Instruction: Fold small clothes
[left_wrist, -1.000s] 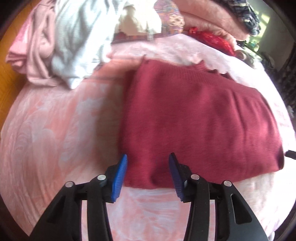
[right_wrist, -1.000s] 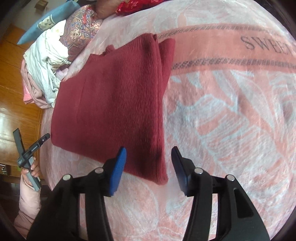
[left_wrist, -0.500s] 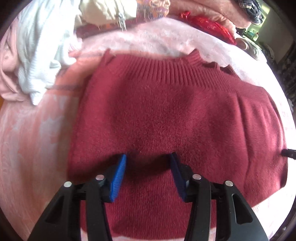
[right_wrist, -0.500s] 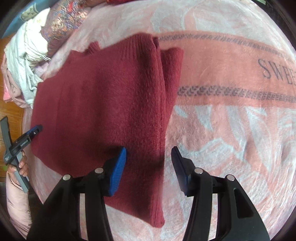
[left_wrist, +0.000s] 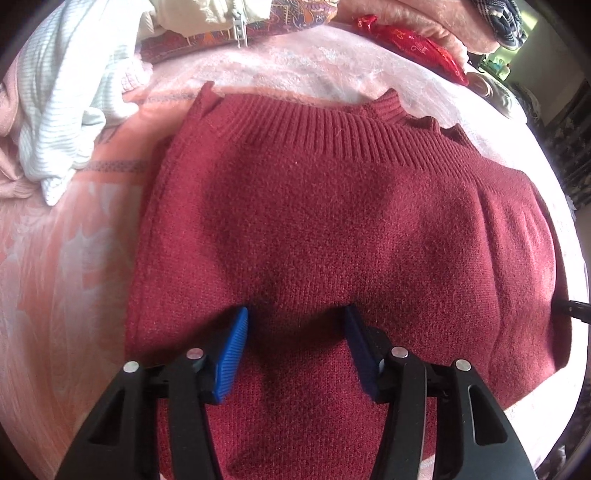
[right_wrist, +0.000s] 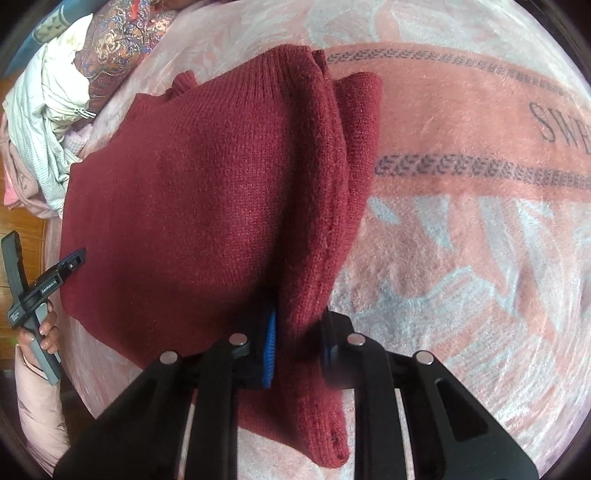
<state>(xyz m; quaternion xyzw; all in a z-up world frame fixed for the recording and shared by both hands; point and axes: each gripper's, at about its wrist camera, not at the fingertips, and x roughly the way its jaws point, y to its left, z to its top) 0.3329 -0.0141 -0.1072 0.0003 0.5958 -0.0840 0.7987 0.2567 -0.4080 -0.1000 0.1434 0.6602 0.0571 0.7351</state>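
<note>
A dark red knit sweater (left_wrist: 332, 229) lies folded on a pink patterned blanket (left_wrist: 66, 266), its ribbed hem at the far side. My left gripper (left_wrist: 295, 325) is open, its blue pads resting on the sweater's near part. In the right wrist view the sweater (right_wrist: 207, 199) fills the left half. My right gripper (right_wrist: 297, 332) is shut on the sweater's right folded edge, which bunches up between the pads. The left gripper (right_wrist: 70, 264) shows at the sweater's left edge, held by a hand.
A heap of white, pink and patterned clothes (left_wrist: 62, 96) lies at the far left of the blanket, also in the right wrist view (right_wrist: 48, 122). A red cloth (left_wrist: 413, 48) and more fabric lie at the back. Bare blanket (right_wrist: 480, 258) spreads to the right. Wooden floor (right_wrist: 22, 229) is at left.
Both grippers moved forward over the sweater. The right gripper went from open to shut on the right folded edge. The left gripper stayed open.
</note>
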